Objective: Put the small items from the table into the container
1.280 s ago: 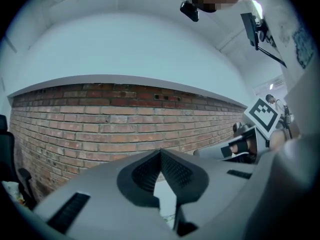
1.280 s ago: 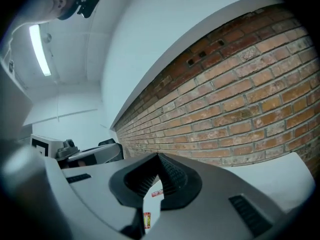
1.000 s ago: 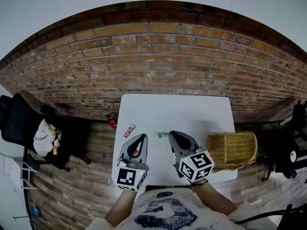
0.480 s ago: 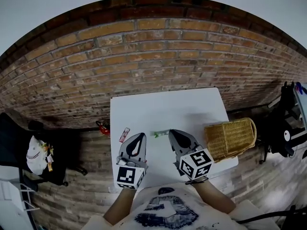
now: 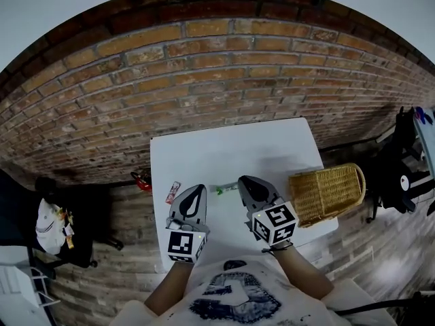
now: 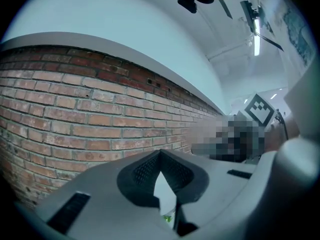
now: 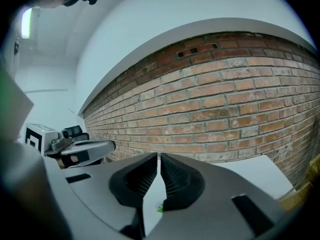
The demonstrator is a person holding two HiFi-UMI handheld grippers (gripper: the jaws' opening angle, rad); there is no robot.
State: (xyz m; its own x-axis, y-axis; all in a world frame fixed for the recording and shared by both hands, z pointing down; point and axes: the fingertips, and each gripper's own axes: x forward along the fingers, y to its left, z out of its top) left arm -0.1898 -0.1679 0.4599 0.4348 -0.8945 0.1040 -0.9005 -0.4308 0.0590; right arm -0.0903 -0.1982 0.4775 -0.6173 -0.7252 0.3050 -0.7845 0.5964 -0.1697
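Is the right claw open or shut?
Shut. The right claw has both tips touching, with nothing between them.

Basket [image 5: 326,194]: woven wicker, tan, rectangular, open top up, upright; centre-right of head view, at right edge of table [image 5: 231,148], part overhanging.
Green item [image 5: 223,189]: small, thin, flat on table, frame centre.
Packet [image 5: 173,192]: small, red-white, oblong, flat, at left table edge, left of centre, well apart from basket.
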